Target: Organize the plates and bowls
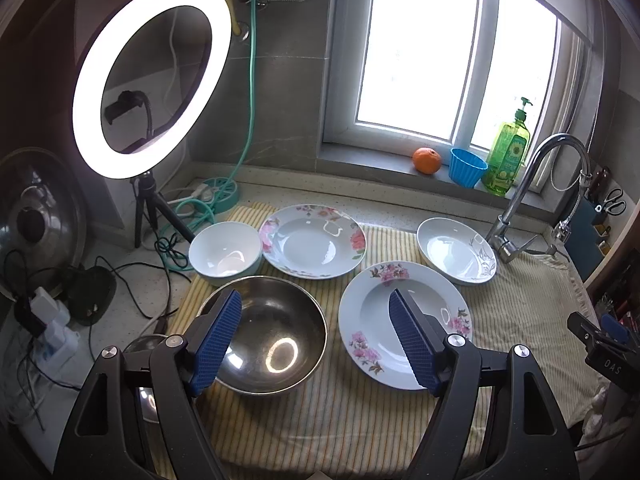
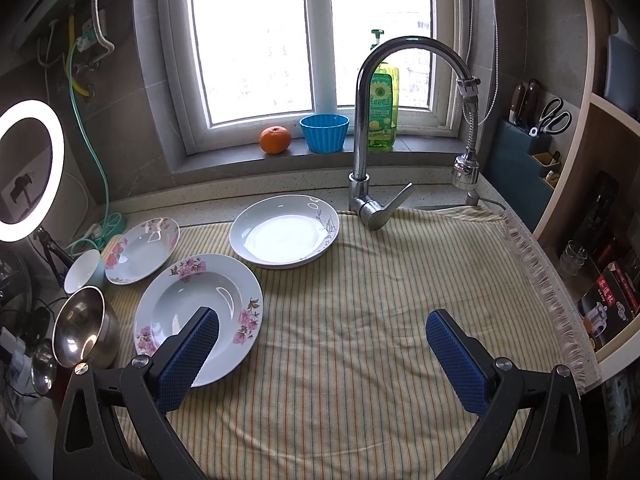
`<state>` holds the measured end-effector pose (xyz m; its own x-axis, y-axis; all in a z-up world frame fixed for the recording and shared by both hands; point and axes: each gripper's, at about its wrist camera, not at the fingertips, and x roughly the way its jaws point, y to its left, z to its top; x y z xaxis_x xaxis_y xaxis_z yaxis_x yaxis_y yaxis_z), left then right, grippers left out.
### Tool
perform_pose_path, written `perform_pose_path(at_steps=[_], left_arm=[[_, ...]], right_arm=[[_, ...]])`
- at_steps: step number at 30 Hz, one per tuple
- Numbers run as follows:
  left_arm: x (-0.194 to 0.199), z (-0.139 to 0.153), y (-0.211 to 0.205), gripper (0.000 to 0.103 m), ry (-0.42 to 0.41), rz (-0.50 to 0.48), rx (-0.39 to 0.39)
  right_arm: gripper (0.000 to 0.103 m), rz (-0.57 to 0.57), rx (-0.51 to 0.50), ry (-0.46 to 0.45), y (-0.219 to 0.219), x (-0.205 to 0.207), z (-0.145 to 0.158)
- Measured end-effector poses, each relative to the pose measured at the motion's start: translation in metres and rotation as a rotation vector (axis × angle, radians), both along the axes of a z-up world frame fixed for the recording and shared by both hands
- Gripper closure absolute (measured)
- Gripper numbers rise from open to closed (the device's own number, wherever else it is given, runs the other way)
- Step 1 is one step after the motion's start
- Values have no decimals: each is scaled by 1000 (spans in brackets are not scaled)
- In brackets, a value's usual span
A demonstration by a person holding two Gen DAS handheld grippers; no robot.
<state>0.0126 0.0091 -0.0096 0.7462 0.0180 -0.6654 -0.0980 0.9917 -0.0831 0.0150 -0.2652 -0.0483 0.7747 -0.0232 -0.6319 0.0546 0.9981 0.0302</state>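
Note:
On the striped cloth (image 1: 328, 420) lie a steel bowl (image 1: 268, 332), a white bowl (image 1: 225, 253), a far floral plate (image 1: 313, 241), a near floral plate (image 1: 404, 322) and a white deep plate (image 1: 456, 250). My left gripper (image 1: 316, 304) hangs open above the gap between steel bowl and near floral plate, holding nothing. In the right wrist view the near floral plate (image 2: 198, 312), white deep plate (image 2: 285, 230), far floral plate (image 2: 142, 250), white bowl (image 2: 82, 270) and steel bowl (image 2: 82, 326) show at left. My right gripper (image 2: 322, 326) is open over bare cloth (image 2: 360, 340).
A ring light on a tripod (image 1: 152, 76) and tangled cables (image 1: 168, 248) stand at the left. A faucet (image 2: 370, 128) rises behind the cloth. The sill holds an orange (image 2: 275, 140), blue cup (image 2: 324, 133) and soap bottle (image 2: 383, 108). Knives and scissors (image 2: 548, 118) sit at right.

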Motion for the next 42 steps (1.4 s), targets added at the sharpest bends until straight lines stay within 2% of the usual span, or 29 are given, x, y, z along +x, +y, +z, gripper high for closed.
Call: perform_pose_path(at_steps=[14,17,21,23,24,26,30,32,35,42], left_arm=[[9,-21,-9,27,68,-15,-44],[13,-25,-11,31,86,-10,-73],[14,-31,-17,36,95,5,-94],[14,-34,-22,46,105,10,-95],[14,-36,-23,47,110,15,-100],[14,-40,-25,50,120,31,-113],[9,-49,-29,56,134,78,-141],[7,-53,-32,57,141,102,-150],[3,-60,-36,63,152,135,-175],[-4,-80,-42,69,195,208,-258]], right_arm=[[2,116,45,55,-2,22,-14],[7,135,50,75,-3,30,-18],[19,175,55,107,-5,41,-23],[23,201,51,125,-5,49,-26],[25,217,46,132,-5,53,-27],[30,258,43,143,-3,62,-29],[34,357,25,160,7,82,-32],[43,415,23,180,13,93,-36],[50,487,26,217,20,110,-43],[56,642,-7,255,42,144,-49]])
